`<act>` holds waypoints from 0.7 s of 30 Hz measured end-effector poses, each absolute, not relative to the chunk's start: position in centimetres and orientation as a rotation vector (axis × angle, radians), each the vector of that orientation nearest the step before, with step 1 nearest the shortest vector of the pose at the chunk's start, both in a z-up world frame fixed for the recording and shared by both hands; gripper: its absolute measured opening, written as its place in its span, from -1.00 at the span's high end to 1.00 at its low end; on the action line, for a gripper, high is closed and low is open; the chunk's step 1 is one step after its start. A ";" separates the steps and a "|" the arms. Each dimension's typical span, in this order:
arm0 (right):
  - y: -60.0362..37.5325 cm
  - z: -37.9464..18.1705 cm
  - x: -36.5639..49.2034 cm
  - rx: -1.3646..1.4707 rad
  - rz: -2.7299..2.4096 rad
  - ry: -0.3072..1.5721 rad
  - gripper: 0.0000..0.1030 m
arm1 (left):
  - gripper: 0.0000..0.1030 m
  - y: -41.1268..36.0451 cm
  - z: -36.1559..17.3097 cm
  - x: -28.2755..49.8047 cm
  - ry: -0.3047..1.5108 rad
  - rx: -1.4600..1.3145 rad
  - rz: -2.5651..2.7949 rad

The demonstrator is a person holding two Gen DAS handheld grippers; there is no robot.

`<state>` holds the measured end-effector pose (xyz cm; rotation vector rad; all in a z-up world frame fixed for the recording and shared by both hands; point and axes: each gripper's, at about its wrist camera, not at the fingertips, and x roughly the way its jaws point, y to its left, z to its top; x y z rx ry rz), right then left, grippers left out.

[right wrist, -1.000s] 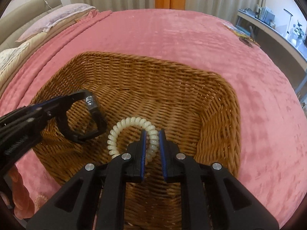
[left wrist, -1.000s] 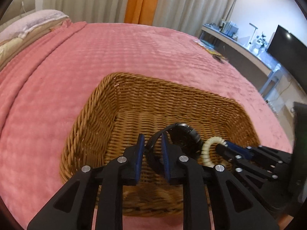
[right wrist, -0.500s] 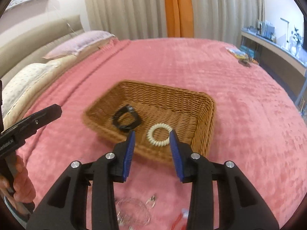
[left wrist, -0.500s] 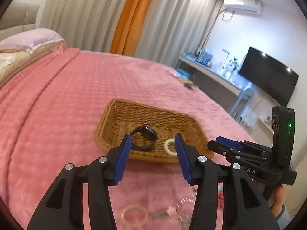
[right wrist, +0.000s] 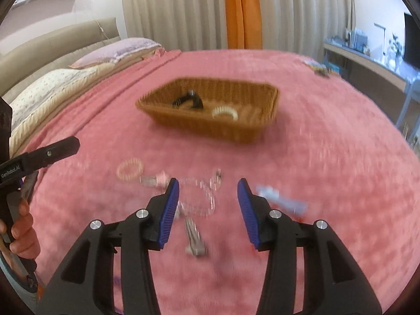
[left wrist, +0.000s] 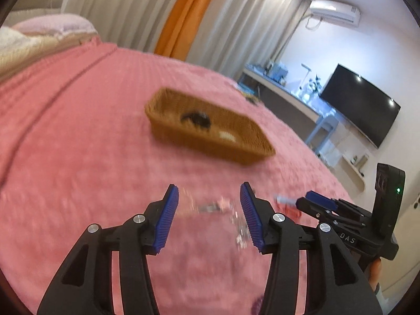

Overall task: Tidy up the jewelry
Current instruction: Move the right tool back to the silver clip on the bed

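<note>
A wicker basket [right wrist: 252, 128] [left wrist: 183, 137] stands on the pink bedspread and holds a black watch [right wrist: 187, 99] [left wrist: 197, 119] and a white coil bracelet [right wrist: 225, 112] [left wrist: 227, 136]. Loose jewelry lies in front of it: a pink bead bracelet [right wrist: 130, 169], a clear bead bracelet [right wrist: 199, 197], a silver clip [right wrist: 194, 239], a pink charm [right wrist: 157, 179] and a light blue piece [right wrist: 282, 198]. My right gripper [right wrist: 208, 212] is open and empty above the clear bracelet. My left gripper [left wrist: 210, 216] is open and empty above blurred jewelry [left wrist: 214, 207].
The pink bedspread [right wrist: 328, 157] fills most of both views. Pillows [right wrist: 115, 52] lie at the far left. A desk [left wrist: 288, 89] and a TV [left wrist: 359, 105] stand beyond the bed's right edge. Curtains hang behind. Both views are motion-blurred.
Both grippers let go of the watch and the coil bracelet in the basket, opened, and pulled back toward the near jewelry pile.
</note>
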<state>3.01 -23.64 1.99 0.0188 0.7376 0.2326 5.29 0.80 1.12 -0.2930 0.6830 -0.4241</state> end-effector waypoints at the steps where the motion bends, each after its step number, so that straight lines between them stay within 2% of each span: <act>1: -23.7 1.5 2.8 0.021 0.233 0.747 0.17 | 0.08 0.3 0.4 5.1 0.702 -0.295 -0.437; 8: -23.6 -2.4 2.2 0.013 0.264 0.840 0.17 | 0.08 -3.3 -3.0 5.2 0.809 -0.249 -0.502; 14: -22.9 -3.5 2.6 -0.018 0.285 0.881 0.18 | 0.11 -6.3 -5.8 7.3 0.930 -0.214 -0.525; 18: -22.1 -4.1 2.4 -0.054 0.288 0.887 0.43 | 0.11 -7.3 -5.9 7.6 0.941 -0.179 -0.519; 19: -21.9 -4.1 2.4 -0.061 0.285 0.886 0.58 | 0.11 -7.5 -6.1 7.8 0.945 -0.170 -0.516; 21: -21.7 -4.1 2.4 -0.069 0.285 0.882 0.59 | 0.12 -8.1 -6.2 7.9 0.946 -0.144 -0.509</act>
